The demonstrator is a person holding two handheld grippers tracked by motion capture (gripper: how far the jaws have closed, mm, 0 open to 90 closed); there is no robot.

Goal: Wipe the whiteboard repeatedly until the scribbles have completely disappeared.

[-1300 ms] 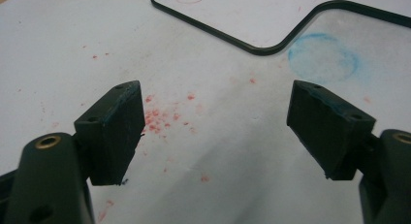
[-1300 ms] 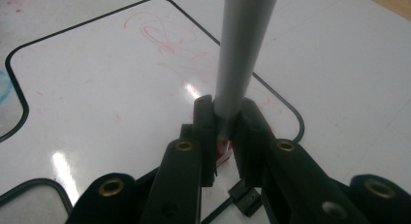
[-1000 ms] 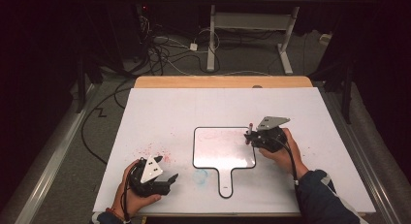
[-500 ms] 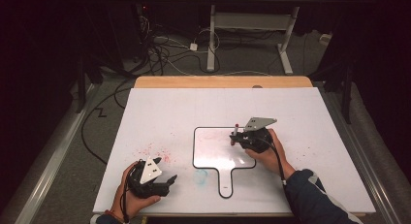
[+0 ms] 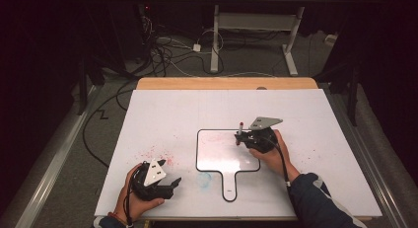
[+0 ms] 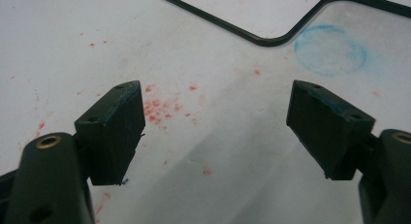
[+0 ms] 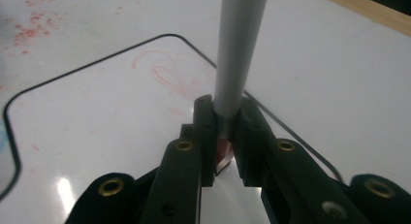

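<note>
Gripping a red marker [image 7: 241, 54] upright, the right gripper [image 5: 245, 137] hovered at the small whiteboard [image 5: 222, 156] on the white table [image 5: 305, 114], tip down near its right edge.

Jaws clamped the marker low, likely so the tip could reach the faint red scribble [image 7: 169, 71]. Near the table's front-left corner, the left gripper [image 5: 167, 184] rested idle, jaws apart on nothing, beside red specks [image 6: 160, 110] and a blue smudge [image 6: 330, 49]. No readable writing or brand was seen.

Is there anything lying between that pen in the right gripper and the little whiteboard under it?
Nothing visible. The right gripper is shut on the marker, holding it upright above the small whiteboard. The board below carries faint red scribbles. The left gripper rests open, off to the side.
</note>
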